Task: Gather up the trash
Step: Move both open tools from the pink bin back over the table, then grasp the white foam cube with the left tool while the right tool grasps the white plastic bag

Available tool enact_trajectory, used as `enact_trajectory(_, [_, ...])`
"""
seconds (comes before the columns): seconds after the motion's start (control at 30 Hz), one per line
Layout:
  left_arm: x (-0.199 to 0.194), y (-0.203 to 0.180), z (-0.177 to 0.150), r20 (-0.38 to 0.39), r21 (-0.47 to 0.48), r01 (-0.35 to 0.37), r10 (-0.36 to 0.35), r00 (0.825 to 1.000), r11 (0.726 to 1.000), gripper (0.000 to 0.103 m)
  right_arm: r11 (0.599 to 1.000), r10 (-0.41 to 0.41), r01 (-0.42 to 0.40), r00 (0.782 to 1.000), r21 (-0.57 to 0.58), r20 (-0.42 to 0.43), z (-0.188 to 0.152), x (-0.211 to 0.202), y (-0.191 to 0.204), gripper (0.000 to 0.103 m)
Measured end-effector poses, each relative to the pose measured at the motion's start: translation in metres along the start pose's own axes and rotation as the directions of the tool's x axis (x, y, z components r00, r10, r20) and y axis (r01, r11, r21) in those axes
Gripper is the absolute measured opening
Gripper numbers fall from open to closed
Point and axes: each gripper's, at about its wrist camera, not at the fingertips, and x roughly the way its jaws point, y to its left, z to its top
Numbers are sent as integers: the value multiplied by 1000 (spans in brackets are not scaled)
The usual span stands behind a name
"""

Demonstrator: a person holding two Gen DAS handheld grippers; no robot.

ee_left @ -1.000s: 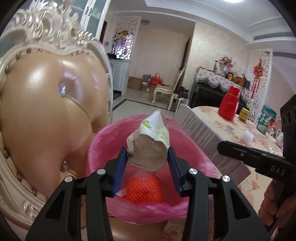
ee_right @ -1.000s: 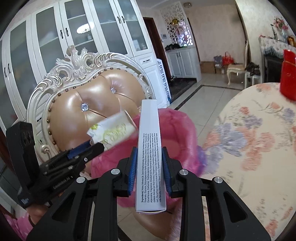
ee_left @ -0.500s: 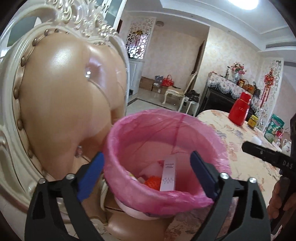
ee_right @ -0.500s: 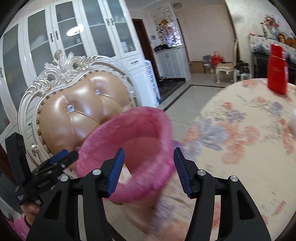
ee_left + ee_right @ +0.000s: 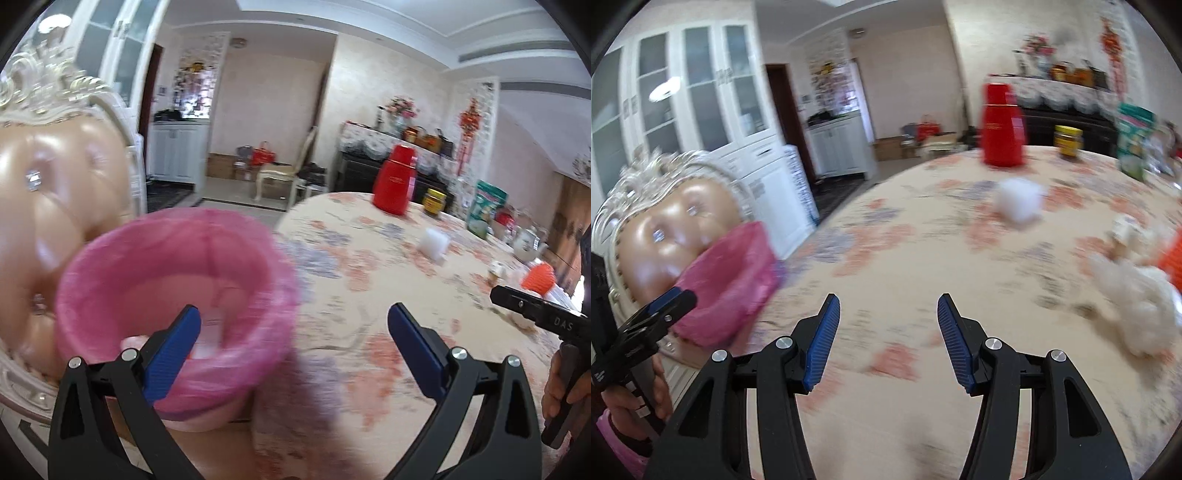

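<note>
A bin with a pink liner [image 5: 173,280] stands on a tan chair seat at the table's left edge; a white box shows inside it. It also shows in the right wrist view [image 5: 727,280]. My left gripper [image 5: 295,332] is open and empty, just right of the bin's mouth. My right gripper [image 5: 888,325] is open and empty above the floral tablecloth [image 5: 905,236]. On the cloth lie a white wad [image 5: 1019,203], crumpled white tissue [image 5: 1137,299] and an orange net piece [image 5: 539,278].
The ornate chair back [image 5: 55,184] rises left of the bin. A red thermos [image 5: 393,184], a yellow-lidded jar [image 5: 435,201], a green bag [image 5: 487,206] and a teapot [image 5: 526,242] stand at the table's far side.
Both grippers let go of their items, the paper wrapper and the white box, into the bin and opened. Both have since swung right, away from the bin toward the table.
</note>
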Motion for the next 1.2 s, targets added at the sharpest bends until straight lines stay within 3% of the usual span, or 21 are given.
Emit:
enact_trajectory(0.37, [27,-85,-8,-71,83,114,-108,992,990,98,966,-198,191,980,172,23,-20,-53,-116,54])
enact_trajectory(0.63, [71,-174,10,-148,170,214,-190,971,962,98,923,-343,339,939,181,-10,-23,-63,-173,58])
enact_trajectory(0.8, [116,-208,17,-213,156,228,-193,958,961,98,910,-372,376,926,173,-58,-22,-51,-198,58])
enact_trajectory(1.03, [168,-234,23,-270,137,200,-157,950,970,98,926,-313,323,946,195,-81,-17,-34,-208,58])
enact_trajectory(1.2, [196,-250,26,-287,127,180,-137,948,976,98,924,-306,322,946,207,-107,-17,-29,-210,58])
